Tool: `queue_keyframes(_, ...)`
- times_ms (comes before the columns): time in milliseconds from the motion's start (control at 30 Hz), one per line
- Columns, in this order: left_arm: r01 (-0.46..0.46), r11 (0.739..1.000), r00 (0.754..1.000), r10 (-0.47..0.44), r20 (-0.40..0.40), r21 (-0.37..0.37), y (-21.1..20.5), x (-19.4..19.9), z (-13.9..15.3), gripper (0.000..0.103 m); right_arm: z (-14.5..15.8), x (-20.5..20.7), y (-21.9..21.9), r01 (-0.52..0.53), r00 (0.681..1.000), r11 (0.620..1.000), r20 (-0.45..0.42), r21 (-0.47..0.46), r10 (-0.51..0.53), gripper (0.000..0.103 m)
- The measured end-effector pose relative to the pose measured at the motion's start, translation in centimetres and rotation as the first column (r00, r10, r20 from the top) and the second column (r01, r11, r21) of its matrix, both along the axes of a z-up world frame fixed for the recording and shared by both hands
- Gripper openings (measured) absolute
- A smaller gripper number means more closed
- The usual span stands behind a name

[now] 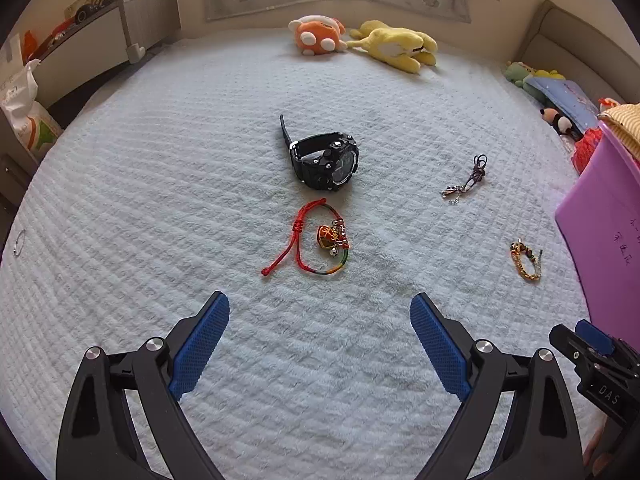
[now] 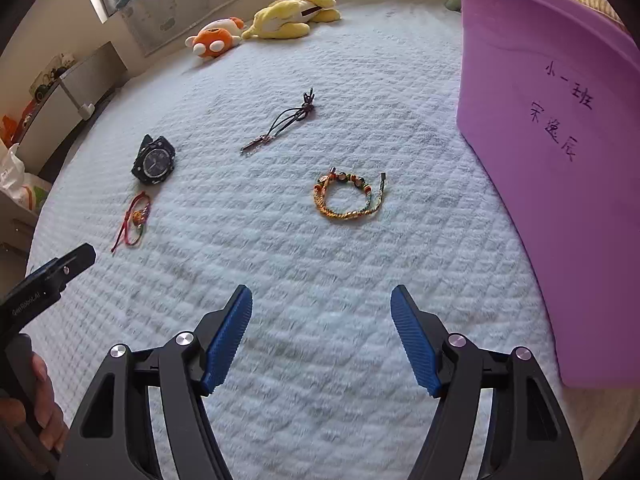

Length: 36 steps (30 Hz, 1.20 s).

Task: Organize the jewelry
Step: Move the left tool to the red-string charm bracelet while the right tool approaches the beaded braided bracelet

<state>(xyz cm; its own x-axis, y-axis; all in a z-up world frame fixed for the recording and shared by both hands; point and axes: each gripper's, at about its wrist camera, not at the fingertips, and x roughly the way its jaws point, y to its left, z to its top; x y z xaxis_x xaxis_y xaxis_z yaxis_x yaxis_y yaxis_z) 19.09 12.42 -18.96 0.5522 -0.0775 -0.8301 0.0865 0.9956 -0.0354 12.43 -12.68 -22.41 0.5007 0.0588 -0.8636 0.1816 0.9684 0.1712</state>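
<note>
On the white quilted bed lie a black watch (image 1: 325,158) (image 2: 153,160), a red cord bracelet with a charm (image 1: 318,238) (image 2: 134,218), a dark cord necklace with a metal pendant (image 1: 466,180) (image 2: 280,126) and a yellow beaded bracelet (image 1: 526,260) (image 2: 348,196). My left gripper (image 1: 320,320) is open and empty, just short of the red bracelet. My right gripper (image 2: 322,308) is open and empty, short of the yellow bracelet. A purple bin (image 2: 560,140) (image 1: 600,240) stands at the right.
Orange (image 1: 318,34) and yellow (image 1: 396,44) plush toys lie at the far edge of the bed. More toys (image 1: 556,96) sit by the headboard at the right. A shelf (image 1: 92,36) and bags (image 1: 28,116) stand off the bed at the left. A thin ring (image 1: 18,242) lies at the left.
</note>
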Motion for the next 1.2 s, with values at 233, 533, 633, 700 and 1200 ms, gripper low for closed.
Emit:
queue_keyframes(233,-0.008,0.999,1.000,0.007,0.022,0.032,-1.3,2.6,-2.8,0.090,-2.5,3.6,-1.6,0.035,0.999,0.999,0.030,-0.032,-0.034,0.069)
queue_keyframes(533,-0.028,0.999,0.999,0.028,0.022,0.025,-1.6,4.8,-4.6,0.090,-4.2,6.2,-1.8,0.004,1.000,0.995,0.031,-0.101,-0.001,0.069)
queue_keyframes(633,-0.038,0.999,0.999,0.037,0.017,0.015,-1.6,5.2,-5.1,0.090,-4.6,6.6,-1.8,-0.005,0.999,0.994,0.031,-0.111,0.009,0.069)
queue_keyframes(700,-0.043,0.999,0.999,0.043,0.014,0.014,-1.6,5.4,-5.4,0.090,-4.7,6.9,-1.7,-0.009,0.999,0.993,0.037,-0.119,0.013,0.069)
queue_keyframes(1200,-0.047,0.999,0.998,0.046,0.038,0.016,-2.1,7.9,-6.2,0.084,-4.9,8.1,-1.1,-0.020,0.996,0.988,0.080,-0.151,0.032,0.069)
